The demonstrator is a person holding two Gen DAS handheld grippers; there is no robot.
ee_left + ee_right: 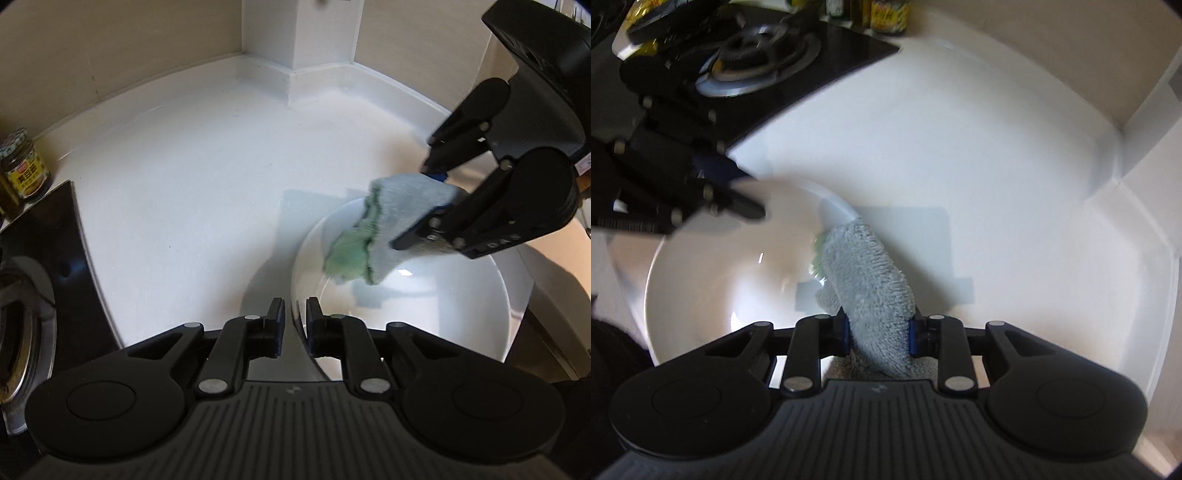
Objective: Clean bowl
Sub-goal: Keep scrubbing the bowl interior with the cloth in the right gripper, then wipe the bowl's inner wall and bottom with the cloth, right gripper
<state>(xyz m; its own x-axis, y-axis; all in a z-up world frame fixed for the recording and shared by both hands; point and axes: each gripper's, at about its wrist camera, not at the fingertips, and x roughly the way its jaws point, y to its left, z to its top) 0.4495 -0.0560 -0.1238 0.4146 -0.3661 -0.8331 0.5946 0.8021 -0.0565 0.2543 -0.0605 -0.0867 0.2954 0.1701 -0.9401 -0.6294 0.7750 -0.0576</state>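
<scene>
The bowl [406, 314] is plain white and glossy, with no mark or pattern you can read, and it sits on the white countertop [184, 166] near the corner of the wall. In your left wrist view, your left gripper [295, 325] straddles the bowl's near rim, one finger outside and one inside, jaws drawn narrow on that rim. Your right gripper [424, 206] comes in from the upper right, clamping a grey cloth [406, 199] with a green underside that hangs onto the bowl's far inner wall. At the left edge stands a jar [24, 166] with a yellow label bearing red and dark characters, too small to read. White letters are printed on the right gripper's finger, too blurred to be sure of.

In your right wrist view, the cloth fills the gap between the blue pads [844, 332], held firmly, its tip lying over the bowl's rim. The left gripper is a blurred dark shape at the left rim. A gas stove [757, 55] lies beyond.
</scene>
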